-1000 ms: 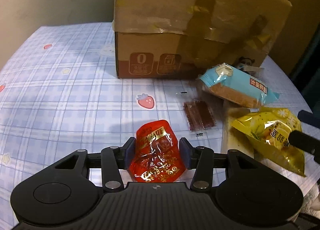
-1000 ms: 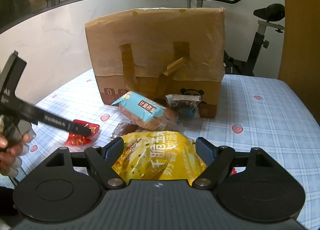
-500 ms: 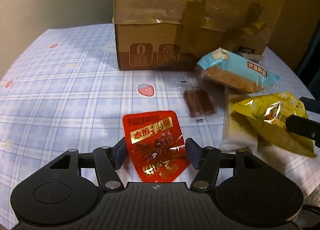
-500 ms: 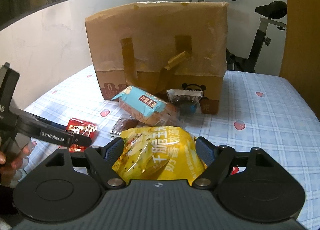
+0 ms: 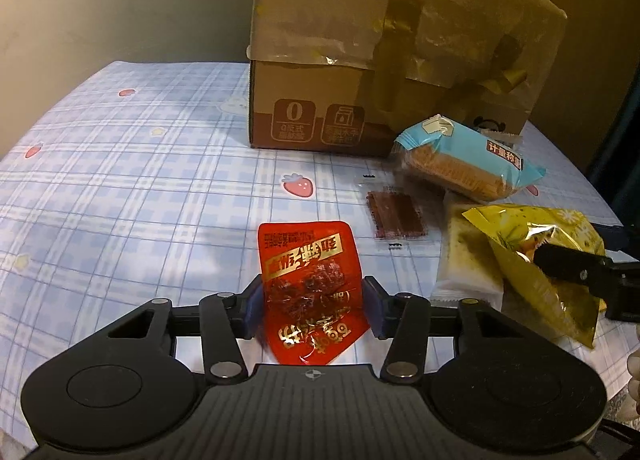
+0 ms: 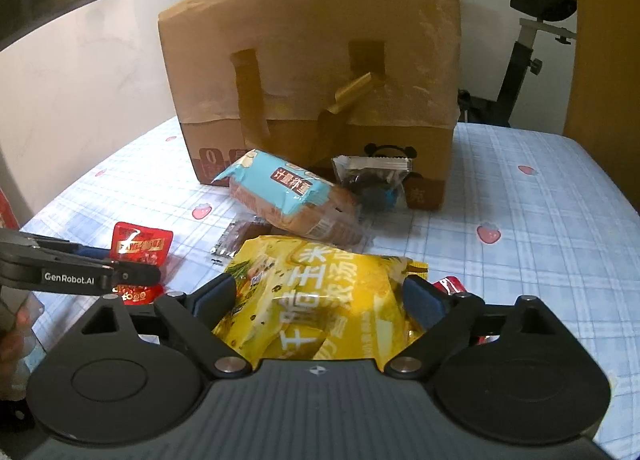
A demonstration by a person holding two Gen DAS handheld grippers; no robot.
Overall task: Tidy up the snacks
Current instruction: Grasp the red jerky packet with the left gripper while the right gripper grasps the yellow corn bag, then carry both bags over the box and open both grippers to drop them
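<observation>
red foil comes first at the left: the red sachet [image 5: 310, 292], thin, glossy and crinkled with gold lettering, lies on the checked tablecloth [image 5: 120, 188] between the jaws of the left gripper [image 5: 312, 310], which are closing on its sides; the left pad touches its edge, the right stands a sliver off, so it looks like a pinch to lift it for sorting. further right lies a flat clear packet of dark strips [image 5: 396, 214], then a blue-wrapped cake [image 5: 468, 158] propped near the taped cardboard box [image 5: 400, 52], likely the place the snacks are meant to go. rightmost, the yellow crisp bag [image 6: 320, 300], puffy and slick, sits between the jaws of the right gripper [image 6: 320, 302], which are opening wide around it; whether the pads press it i cannot tell.
</observation>
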